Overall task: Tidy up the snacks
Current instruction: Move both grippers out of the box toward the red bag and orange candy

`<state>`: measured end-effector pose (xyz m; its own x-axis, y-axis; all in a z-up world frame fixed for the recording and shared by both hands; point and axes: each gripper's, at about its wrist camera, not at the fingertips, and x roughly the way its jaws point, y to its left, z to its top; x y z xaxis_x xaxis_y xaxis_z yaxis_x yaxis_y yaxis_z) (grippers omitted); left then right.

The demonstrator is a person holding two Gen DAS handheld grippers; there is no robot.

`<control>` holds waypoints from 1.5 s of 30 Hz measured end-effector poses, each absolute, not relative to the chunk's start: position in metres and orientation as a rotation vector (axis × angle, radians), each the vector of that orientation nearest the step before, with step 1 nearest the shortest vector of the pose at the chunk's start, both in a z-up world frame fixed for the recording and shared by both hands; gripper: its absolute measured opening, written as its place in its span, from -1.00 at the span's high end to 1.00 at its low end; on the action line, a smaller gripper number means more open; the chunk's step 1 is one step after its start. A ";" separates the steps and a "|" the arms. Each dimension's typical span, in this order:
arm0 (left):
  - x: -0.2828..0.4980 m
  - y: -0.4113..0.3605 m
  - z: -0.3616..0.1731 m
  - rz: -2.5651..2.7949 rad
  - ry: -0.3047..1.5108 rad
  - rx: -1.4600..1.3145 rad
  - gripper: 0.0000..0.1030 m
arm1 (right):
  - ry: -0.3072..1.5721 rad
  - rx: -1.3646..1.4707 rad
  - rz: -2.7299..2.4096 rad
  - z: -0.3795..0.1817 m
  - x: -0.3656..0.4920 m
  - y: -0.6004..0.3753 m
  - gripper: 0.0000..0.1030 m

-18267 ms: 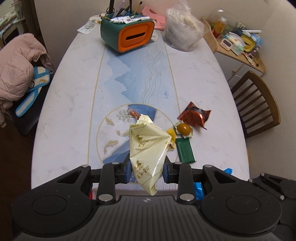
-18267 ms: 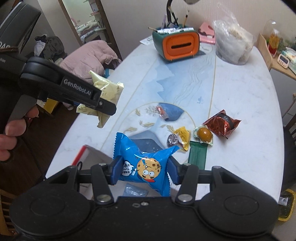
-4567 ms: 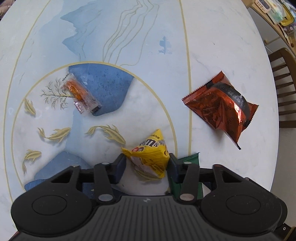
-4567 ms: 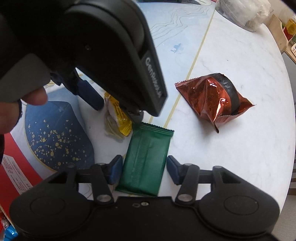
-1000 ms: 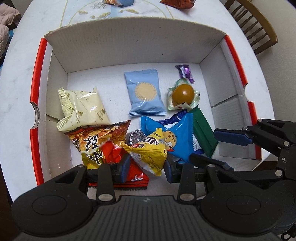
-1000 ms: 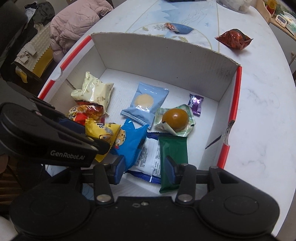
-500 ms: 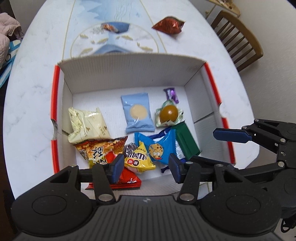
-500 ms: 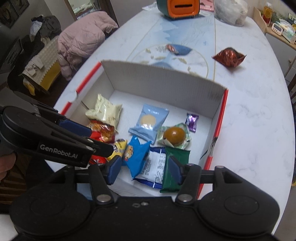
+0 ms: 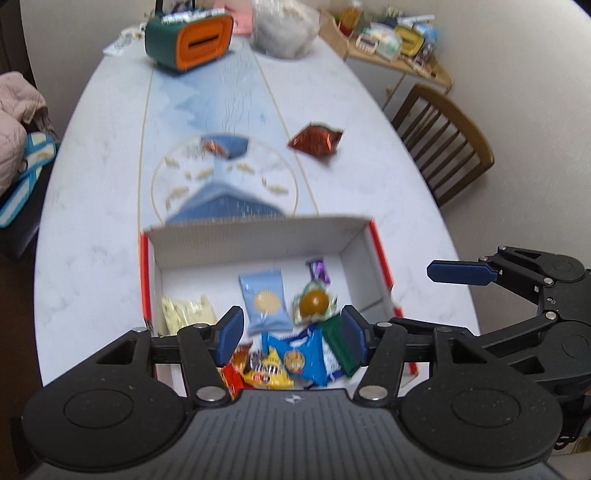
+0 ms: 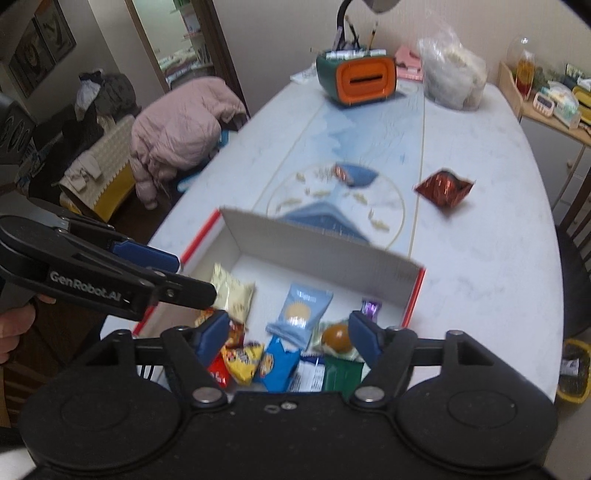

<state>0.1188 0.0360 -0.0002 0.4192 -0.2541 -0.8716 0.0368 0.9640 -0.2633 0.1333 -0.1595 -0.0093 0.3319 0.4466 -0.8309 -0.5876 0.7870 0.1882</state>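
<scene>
We hold both grippers above the open cardboard box that sits at the near end of the tabletop. The left gripper has its jaws spread, and they have just been opening; nothing is pinched between them, and the snacks seen through the gap lie down in the box. The right gripper is the same: jaws spread wide, just been opening, with nothing held.

Inside the box we see a pale yellow packet at the left wall, a light blue packet with a round cookie picture near the middle, a clear-wrapped brown ball just right of it, and a small purple candy toward the far wall. Nearest us lie a yellow candy bag, a blue cookie packet beside it, a green packet at the right, and a red and orange packet at the left, these partly overlapping one another.

Two snacks lie out on the tabletop beyond the box: a shiny red-brown bag to the right, and a small orange wrapped sweet on the blue painted patch, well apart from each other.

At the far end stand an orange and green holder with pens in it and a clear plastic bag. A wooden chair is beside the tabletop on the right, and a pink jacket is heaped on the left. The pictures are somewhat blurred.
</scene>
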 end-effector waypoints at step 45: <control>0.391 0.064 -0.084 0.199 1.245 -0.359 -0.44 | 1.086 -0.364 0.583 -0.092 0.438 -0.173 -0.88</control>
<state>0.3912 0.0644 -0.0843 0.3131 -0.0461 -0.9486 -0.3401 0.9271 -0.1573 0.4376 -0.1734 -0.0920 0.3389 0.2633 -0.9032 -0.6073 0.7944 0.0037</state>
